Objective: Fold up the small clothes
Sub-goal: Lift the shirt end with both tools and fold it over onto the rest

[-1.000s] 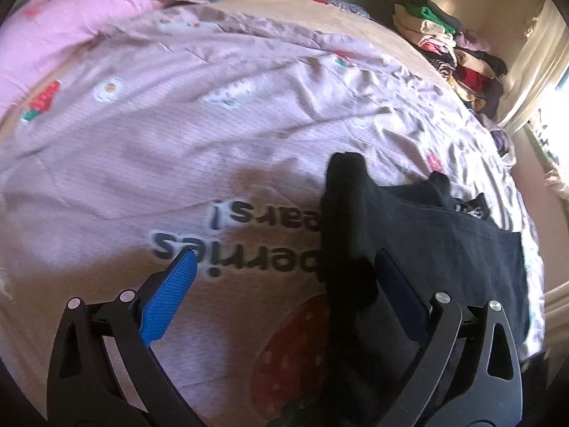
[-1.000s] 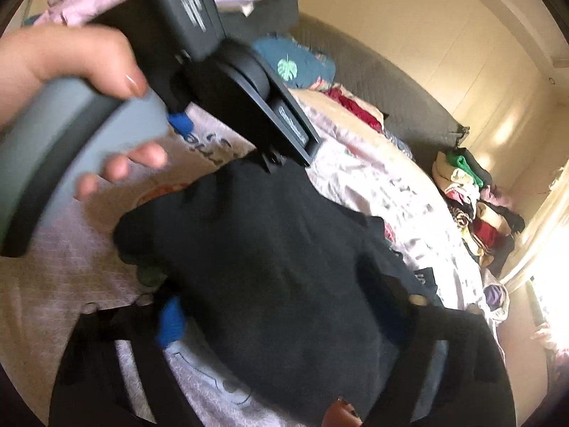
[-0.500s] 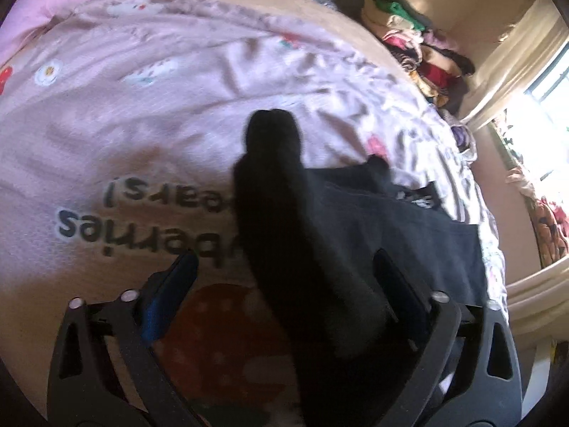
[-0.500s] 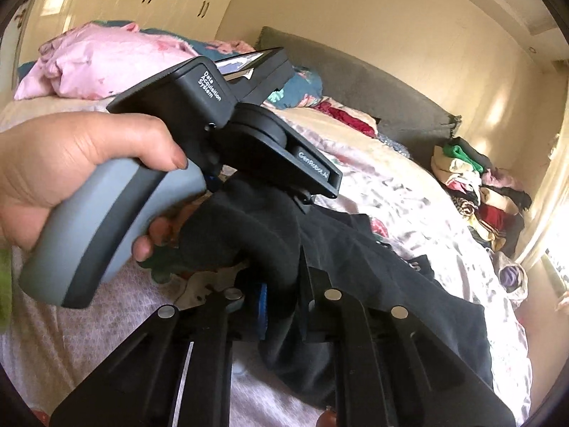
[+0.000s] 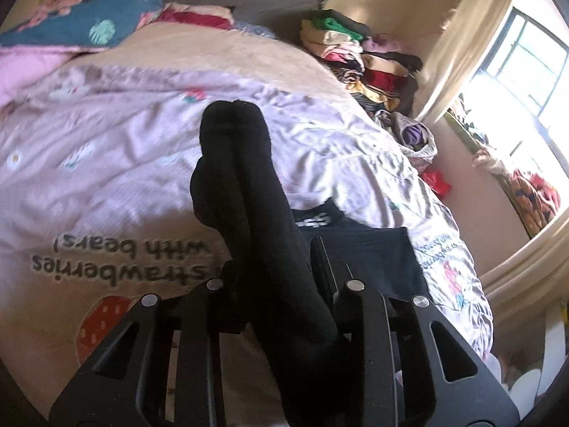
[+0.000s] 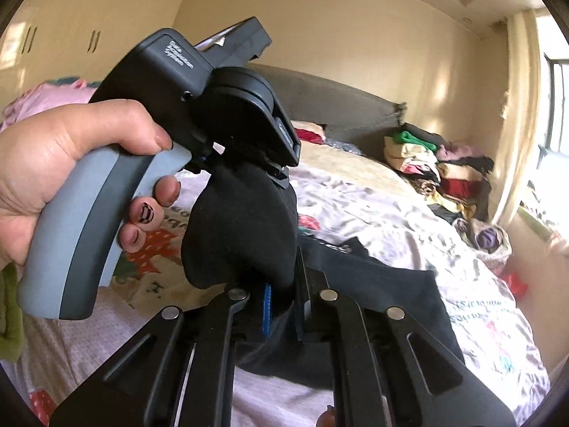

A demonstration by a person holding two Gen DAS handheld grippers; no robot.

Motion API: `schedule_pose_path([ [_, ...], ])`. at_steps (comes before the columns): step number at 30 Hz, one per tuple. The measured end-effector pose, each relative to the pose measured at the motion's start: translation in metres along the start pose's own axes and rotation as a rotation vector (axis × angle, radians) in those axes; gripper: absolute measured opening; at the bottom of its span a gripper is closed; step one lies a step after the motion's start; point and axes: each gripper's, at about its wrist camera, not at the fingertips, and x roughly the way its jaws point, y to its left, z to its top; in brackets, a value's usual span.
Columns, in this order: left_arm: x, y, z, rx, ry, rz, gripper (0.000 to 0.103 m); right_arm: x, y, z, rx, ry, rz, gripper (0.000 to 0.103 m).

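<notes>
A bed (image 5: 249, 53) under a lilac strawberry-print quilt (image 5: 106, 163) bears a black garment (image 5: 373, 252) and stacked clothes (image 5: 355, 53).

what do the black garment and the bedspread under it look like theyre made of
Black garment: soft matte knit, likely cotton jersey; it bunches in thick limp folds with no shine.
Bedspread: thin printed woven fabric, perhaps cotton or a blend; fine creases, faint sheen in sunlight, flat printed lettering and strawberries.

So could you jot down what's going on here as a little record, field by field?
setting: bed with a pink strawberry-print quilt
item handled: black garment, part lifted, rest lying on the quilt
left gripper: jaws closing, garment between them
right gripper: shut on the garment
hand: holds the left gripper's handle
background: pile of clothes by the headboard, window at right
</notes>
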Motion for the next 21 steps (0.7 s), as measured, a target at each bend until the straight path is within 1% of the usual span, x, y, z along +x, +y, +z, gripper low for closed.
schedule_pose_path([
  [10,0.011,-0.058,0.004,0.070,0.016,0.001,0.021,-0.015,-0.044,-0.012,0.119,0.015,-0.055,0.008],
  [12,0.016,-0.069,0.003,0.084,0.030,-0.002,0.021,-0.013,-0.053,-0.016,0.146,0.028,-0.068,0.008],
  [21,0.052,-0.108,-0.004,0.133,0.102,0.000,0.021,-0.002,-0.094,-0.039,0.304,0.108,-0.065,0.008],
])
